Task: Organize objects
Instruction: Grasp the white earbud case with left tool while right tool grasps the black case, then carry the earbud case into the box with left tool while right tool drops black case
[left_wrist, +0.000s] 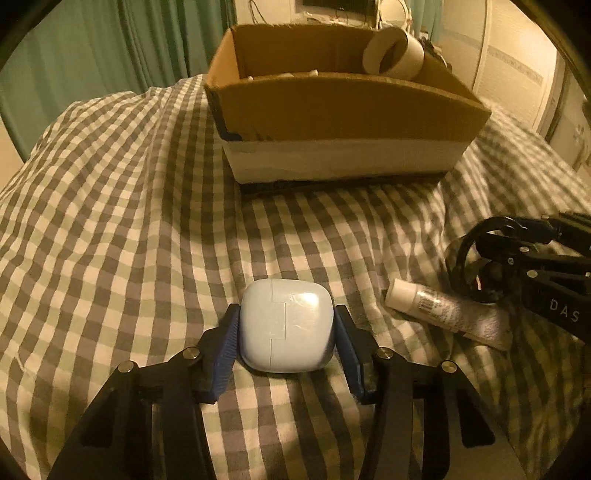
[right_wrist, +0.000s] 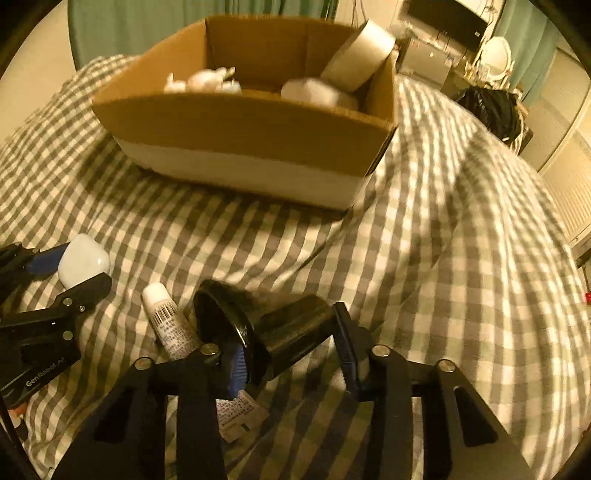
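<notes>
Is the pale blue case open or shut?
Shut: the case shows its two halves meeting along a closed seam, lying on the checked cover between the left gripper fingers.

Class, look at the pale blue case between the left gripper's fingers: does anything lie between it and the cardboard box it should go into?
Nothing visible does. Only bare checked bedspread lies between the case and the box. The box's near wall stands up, so the case must be lifted over it. The tube and right gripper lie off to the right.

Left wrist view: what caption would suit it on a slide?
Left gripper straddles a pale blue case on the checked bedspread, cardboard box ahead.
</notes>
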